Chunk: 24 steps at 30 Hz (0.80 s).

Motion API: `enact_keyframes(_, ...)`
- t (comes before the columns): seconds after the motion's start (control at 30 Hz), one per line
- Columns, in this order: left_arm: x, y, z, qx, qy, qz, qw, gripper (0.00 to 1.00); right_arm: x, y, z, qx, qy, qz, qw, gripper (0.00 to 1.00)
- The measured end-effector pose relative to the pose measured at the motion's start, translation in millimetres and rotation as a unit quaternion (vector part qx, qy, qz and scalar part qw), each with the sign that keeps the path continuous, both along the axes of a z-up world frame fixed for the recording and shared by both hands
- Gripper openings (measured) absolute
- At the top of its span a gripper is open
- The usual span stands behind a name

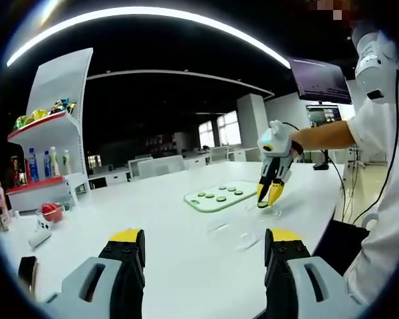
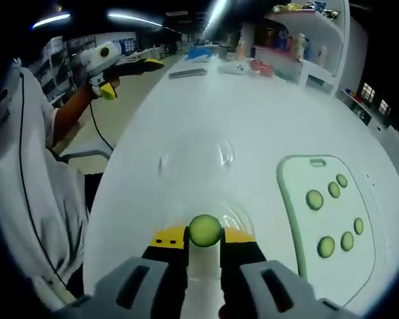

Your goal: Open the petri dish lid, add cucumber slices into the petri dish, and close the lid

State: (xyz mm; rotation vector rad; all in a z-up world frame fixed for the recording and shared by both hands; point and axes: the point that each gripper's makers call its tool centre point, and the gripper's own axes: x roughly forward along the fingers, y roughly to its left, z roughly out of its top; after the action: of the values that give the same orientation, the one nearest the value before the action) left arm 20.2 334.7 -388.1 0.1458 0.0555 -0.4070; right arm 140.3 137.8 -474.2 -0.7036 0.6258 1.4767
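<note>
— Green, that cucumber slice (image 2: 205,230): where is it?

— Pinched between the right gripper (image 2: 205,247) jaws, closed on its edges, above the clear petri dish (image 2: 234,214) on the white table (image 2: 186,119).

— And the other slices?

— On the cutting board (image 2: 332,219), just right of the claw.

— The left gripper (image 1: 203,249)?

— Jaws wide apart, holding nothing. The lid (image 2: 225,154) probably lies farther out; it's faint.

The left gripper view looks from low over the bench (image 1: 186,266), well back, facing the board (image 1: 221,197) and the right gripper (image 1: 270,197). The right gripper view looks steeply down from close above the bench (image 2: 206,113), the board (image 2: 292,206) just beside it, the left gripper (image 2: 143,64) far off. Both views share the bench, the board and the shelf (image 1: 48,126).
</note>
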Motion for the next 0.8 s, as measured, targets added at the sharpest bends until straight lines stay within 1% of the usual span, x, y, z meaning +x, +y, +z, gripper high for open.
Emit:
enact_keyframes(0.6,-0.6,0,-1.1,-0.003,0.001,0.001,1.0000,0.73,2,-2,-12.5,-0.009,0.005,0.001,0.9999,0.18)
enact_keyframes(0.8,0.1,-1,-2.1,-0.004,0.002,0.001,1.0000,0.72,3,-2,-17.4,-0.009,0.009,-0.005,0.9999,0.19)
